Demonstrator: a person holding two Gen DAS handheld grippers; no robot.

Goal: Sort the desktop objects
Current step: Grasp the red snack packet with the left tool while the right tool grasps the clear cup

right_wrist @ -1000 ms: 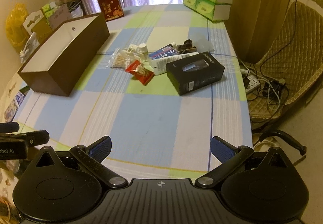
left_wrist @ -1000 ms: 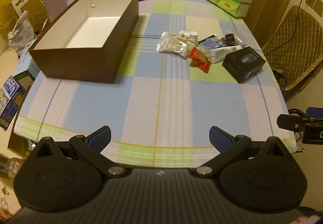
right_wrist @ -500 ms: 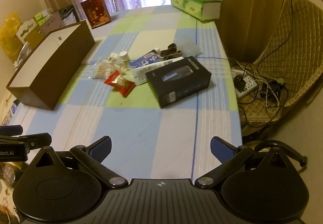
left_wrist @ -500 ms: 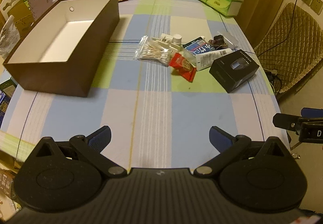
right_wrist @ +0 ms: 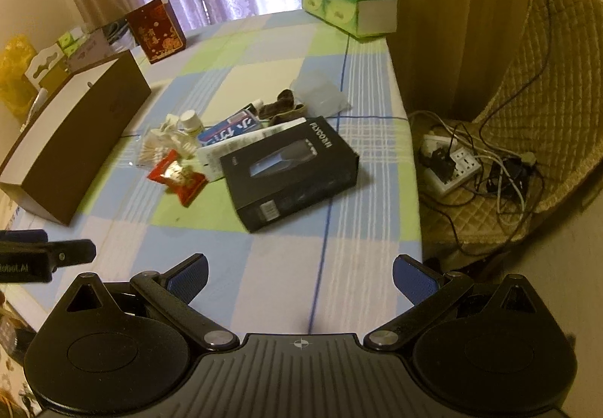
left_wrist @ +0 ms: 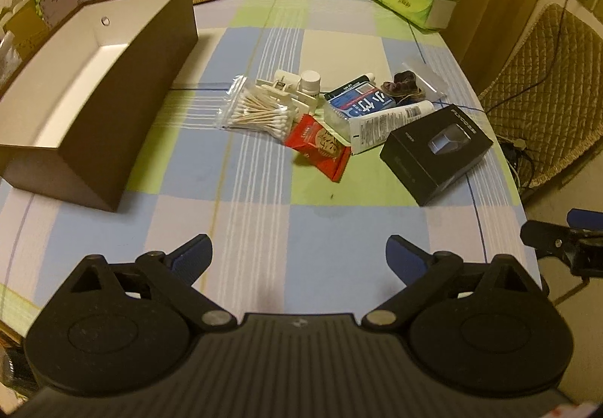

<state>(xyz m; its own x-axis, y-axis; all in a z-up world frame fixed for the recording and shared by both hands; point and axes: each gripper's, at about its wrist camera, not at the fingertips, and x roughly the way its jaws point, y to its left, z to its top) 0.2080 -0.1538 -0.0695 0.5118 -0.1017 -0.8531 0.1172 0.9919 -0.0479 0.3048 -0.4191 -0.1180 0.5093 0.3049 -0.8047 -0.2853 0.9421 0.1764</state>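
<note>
Black box point(right_wrist: 290, 169) nearest item, dead ahead of right gripper point(right_wrist: 299, 276), long axis slanting up-right; left gripper point(left_wrist: 297, 256) further off. Both jaws spread, empty. Brown bin point(left_wrist: 124, 94) far left

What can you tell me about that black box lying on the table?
The black box is a flat cardboard retail carton lying face up, askew, near the table's right edge. Its lid shows a product photo and white lettering; one end wall carries a small label. A white tube lies against its far side. It looks closed, and neither tool touches it.
</note>
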